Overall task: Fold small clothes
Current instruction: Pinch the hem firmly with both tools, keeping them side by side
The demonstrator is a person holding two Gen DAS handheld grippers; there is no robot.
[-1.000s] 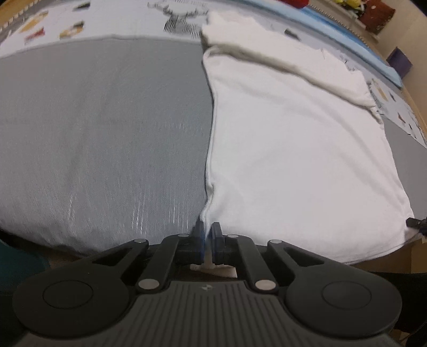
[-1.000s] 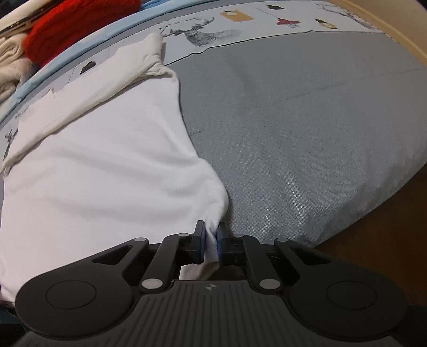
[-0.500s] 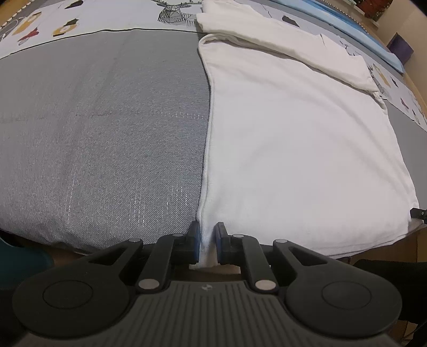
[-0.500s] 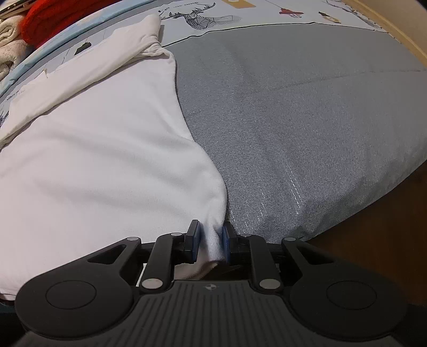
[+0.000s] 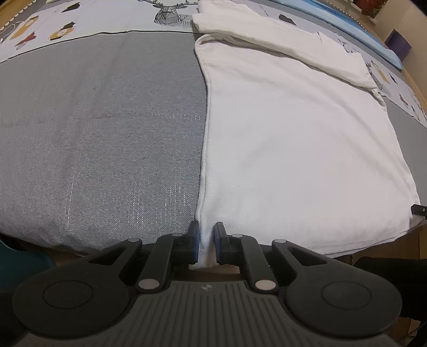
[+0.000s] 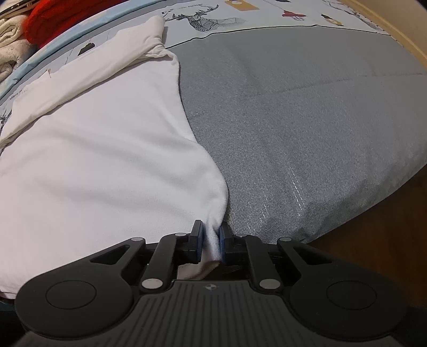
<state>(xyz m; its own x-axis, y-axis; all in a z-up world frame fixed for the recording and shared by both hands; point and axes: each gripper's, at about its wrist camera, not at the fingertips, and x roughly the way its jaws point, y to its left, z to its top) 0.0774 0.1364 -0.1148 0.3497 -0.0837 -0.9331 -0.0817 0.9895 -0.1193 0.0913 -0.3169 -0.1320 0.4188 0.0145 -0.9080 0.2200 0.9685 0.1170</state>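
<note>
A white shirt (image 5: 293,149) lies flat on the grey bedcover (image 5: 101,138), its sleeves folded across the far end. My left gripper (image 5: 207,240) is at the near hem's left corner. Its jaws stand slightly apart and the cloth lies loose between them. In the right wrist view the same white shirt (image 6: 106,165) fills the left half. My right gripper (image 6: 210,241) is at the hem's right corner, where the cloth bunches. Its jaws are closing, and both pads touch the fold between them.
The grey bedcover (image 6: 307,120) drops off at the near edge to a brown floor (image 6: 387,227). A printed sheet (image 5: 80,24) runs along the far side. Red cloth (image 6: 58,16) and pale towels (image 6: 10,37) are piled at the far left. A blue strip (image 5: 355,29) lies beyond the sleeves.
Both grippers' jaws have parted from a tight pinch on the hem corners. The right pair widened, then narrowed a little. The shirt now lies flatter on the cover.
</note>
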